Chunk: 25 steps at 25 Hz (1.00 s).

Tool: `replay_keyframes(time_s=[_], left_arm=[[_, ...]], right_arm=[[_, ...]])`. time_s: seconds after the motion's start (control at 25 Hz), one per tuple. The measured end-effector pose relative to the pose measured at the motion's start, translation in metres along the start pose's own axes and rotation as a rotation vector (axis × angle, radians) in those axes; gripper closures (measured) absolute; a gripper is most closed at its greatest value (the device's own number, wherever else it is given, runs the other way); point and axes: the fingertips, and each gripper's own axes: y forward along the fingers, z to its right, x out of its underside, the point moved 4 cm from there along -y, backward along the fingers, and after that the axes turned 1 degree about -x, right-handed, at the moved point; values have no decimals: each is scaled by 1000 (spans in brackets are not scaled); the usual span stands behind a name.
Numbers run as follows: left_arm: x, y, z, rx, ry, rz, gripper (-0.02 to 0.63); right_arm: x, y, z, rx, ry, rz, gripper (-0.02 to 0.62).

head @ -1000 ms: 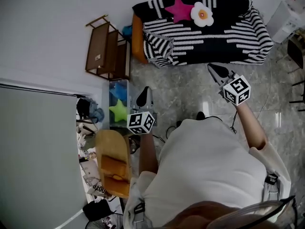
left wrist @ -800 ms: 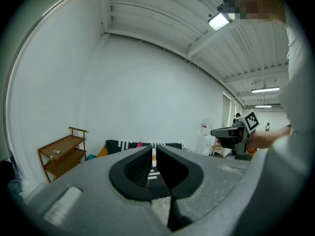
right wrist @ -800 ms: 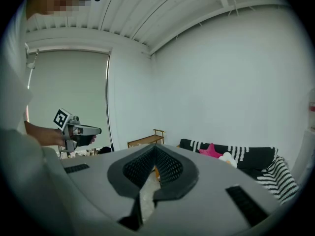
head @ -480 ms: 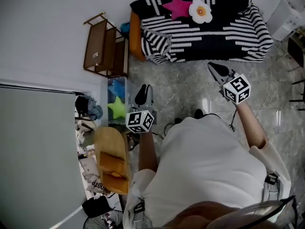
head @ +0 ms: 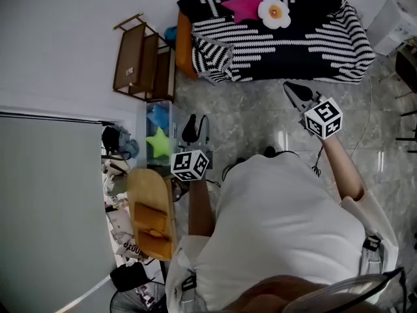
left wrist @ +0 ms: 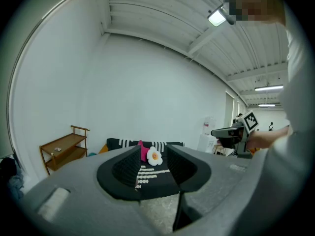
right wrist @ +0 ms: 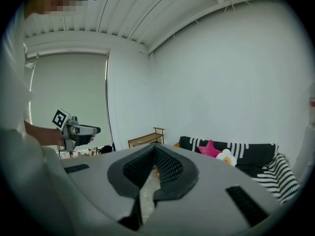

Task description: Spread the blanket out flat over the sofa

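Note:
The black-and-white striped blanket lies over the sofa. It is bunched at the left front corner and hangs down at the right end. A pink star cushion and a white flower cushion rest on its back. Both grippers hang over the floor, short of the sofa and apart from the blanket. My left gripper has just been opening. Its jaws stand parted with nothing between them, and the blanket shows far off through the gap of the left gripper. My right gripper has its tips together and holds nothing.
A wooden shelf stands against the wall left of the sofa. A clear bin with a green star and a wooden chair sit by my left side, amid clutter. A white unit stands right of the sofa. Cables lie on the floor.
The left gripper's jaws have parted from a closed shape into two separate prongs. Both grippers and the sofa have shifted slightly up the head view.

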Motion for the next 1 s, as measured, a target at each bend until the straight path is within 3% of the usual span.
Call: replay_keyframes(time_s=[0.44,1.0], left_arm=[[6,5,-10,-27,-41,-11,449],[-4,90,-106,55,-78,-43,437]], right_arm=[[8,19,8,0,14,-32,592],[2,120,33,87,75,-97,592]])
